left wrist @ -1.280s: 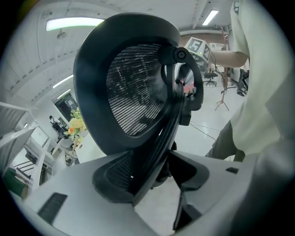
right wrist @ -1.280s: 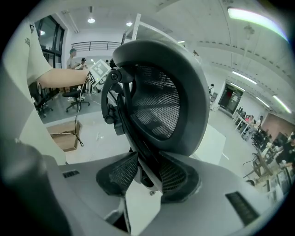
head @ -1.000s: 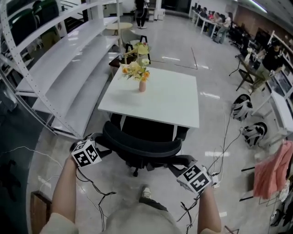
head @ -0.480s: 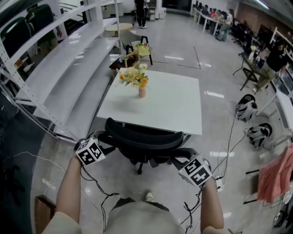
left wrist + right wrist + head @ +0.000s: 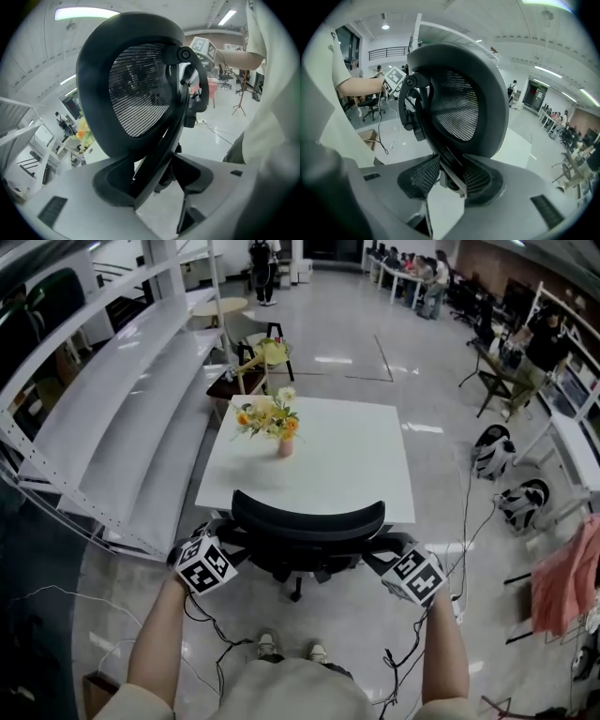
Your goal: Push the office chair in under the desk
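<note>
The black mesh-back office chair [image 5: 309, 521] stands against the near edge of the white desk [image 5: 347, 456], its seat hidden beneath the top. My left gripper [image 5: 225, 540] is at the backrest's left side and my right gripper [image 5: 380, 556] at its right side. In the left gripper view the chair's black back frame [image 5: 154, 145] runs between the jaws of that gripper [image 5: 159, 174], and the pads sit against it. In the right gripper view the frame bar [image 5: 450, 161] lies between the textured pads of that gripper [image 5: 447, 177]; these jaws are opening and still touch the bar.
A vase of yellow and orange flowers [image 5: 281, 432] stands on the desk. White shelving [image 5: 112, 409] runs along the left. Bags [image 5: 492, 454] and cables [image 5: 469, 531] lie on the floor at the right, beside a pink cloth [image 5: 562, 577]. My feet [image 5: 291, 650] are behind the chair.
The chair has rolled forward with both grippers, and its seat has gone under the desk. I have stepped up behind it.
</note>
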